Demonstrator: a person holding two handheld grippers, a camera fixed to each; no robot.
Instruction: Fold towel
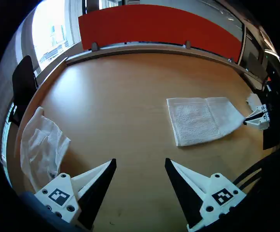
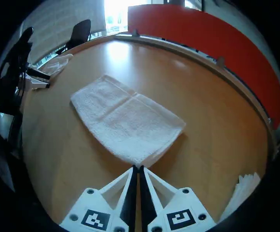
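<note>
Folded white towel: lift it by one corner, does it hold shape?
Probably not: the folded towel is soft terry in loose layers, so lifted by the corner at the right hand-held gripper it would likely drape and unfold. Thin stack, so probably light. Pushed across the smooth wooden table, it may bunch rather than slide whole.

No readable text, numbers or brands. Square black-and-white marker tags (image 1: 59, 196) on left gripper (image 1: 140, 162) and right gripper (image 2: 136, 168): patterns, no characters.

Wooden table (image 1: 120, 96) bearing folded white towel (image 1: 201, 120) and crumpled cloth (image 1: 43, 147)
</note>
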